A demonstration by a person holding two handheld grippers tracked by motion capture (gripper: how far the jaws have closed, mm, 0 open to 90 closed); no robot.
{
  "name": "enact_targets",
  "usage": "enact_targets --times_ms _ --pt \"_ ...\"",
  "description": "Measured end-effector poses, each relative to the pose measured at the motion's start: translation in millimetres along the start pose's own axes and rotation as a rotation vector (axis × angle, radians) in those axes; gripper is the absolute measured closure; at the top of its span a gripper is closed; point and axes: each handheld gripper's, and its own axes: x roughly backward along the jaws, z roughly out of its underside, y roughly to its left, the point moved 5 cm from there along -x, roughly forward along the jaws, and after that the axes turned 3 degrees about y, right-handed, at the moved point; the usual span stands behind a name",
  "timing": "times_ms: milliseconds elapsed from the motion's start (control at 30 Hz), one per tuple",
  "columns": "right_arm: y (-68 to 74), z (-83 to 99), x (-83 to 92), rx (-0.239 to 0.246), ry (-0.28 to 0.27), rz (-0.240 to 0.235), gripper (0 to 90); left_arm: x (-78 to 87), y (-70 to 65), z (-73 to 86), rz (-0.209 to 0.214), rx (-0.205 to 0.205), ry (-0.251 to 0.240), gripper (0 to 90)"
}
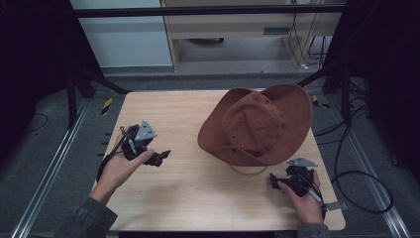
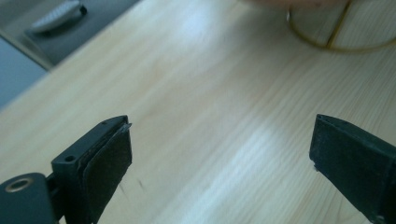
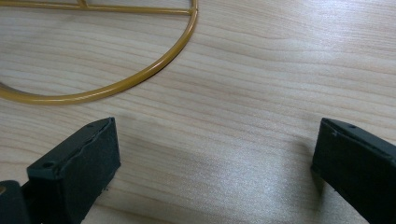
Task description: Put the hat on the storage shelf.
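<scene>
A brown wide-brimmed hat (image 1: 257, 126) rests on the right half of the wooden table (image 1: 198, 198). A thin gold wire ring (image 1: 247, 171) peeks out under its near brim; the same ring (image 3: 140, 77) lies just ahead in the right gripper view, and the ring (image 2: 327, 44) is farther off in the left gripper view. My left gripper (image 1: 161, 157) (image 2: 219, 135) is held above the table's left side, open, with bare wood between its jaws. My right gripper (image 1: 273, 179) (image 3: 217, 135) sits low near the front right, just short of the ring, open and holding nothing.
Cables (image 1: 356, 183) loop on the floor right of the table. A pale wooden cabinet (image 1: 247, 25) stands behind it. Metal rails (image 1: 49, 163) run along both sides. Bare wood spans the table's middle and left.
</scene>
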Motion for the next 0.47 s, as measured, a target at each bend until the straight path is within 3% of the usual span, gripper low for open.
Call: enact_targets --times_ms 100,167,200,233,333,433,467 --pt "0.0 0.0 0.0 0.000 0.000 0.000 0.9 -9.0 1.3 25.2 -0.001 0.033 0.027 5.2" --pt "0.0 0.0 0.0 0.000 0.000 0.000 0.9 -13.5 3.2 41.5 -0.001 0.079 0.026 5.3" --pt "0.0 0.0 0.0 0.000 0.000 0.000 0.9 -13.5 3.2 41.5 -0.001 0.079 0.026 5.3" --pt "0.0 0.0 0.0 0.000 0.000 0.000 0.9 -16.0 6.4 56.6 -0.010 0.104 0.035 5.3" --pt "0.0 0.0 0.0 0.000 0.000 0.000 0.9 -19.1 12.2 79.7 -0.047 0.139 0.054 5.4" --pt "0.0 0.0 0.0 0.000 0.000 0.000 0.9 -21.7 15.2 96.2 -0.044 0.196 0.042 5.5" --pt "0.0 0.0 0.0 0.000 0.000 0.000 0.9 -21.7 15.2 96.2 -0.044 0.196 0.042 5.5"
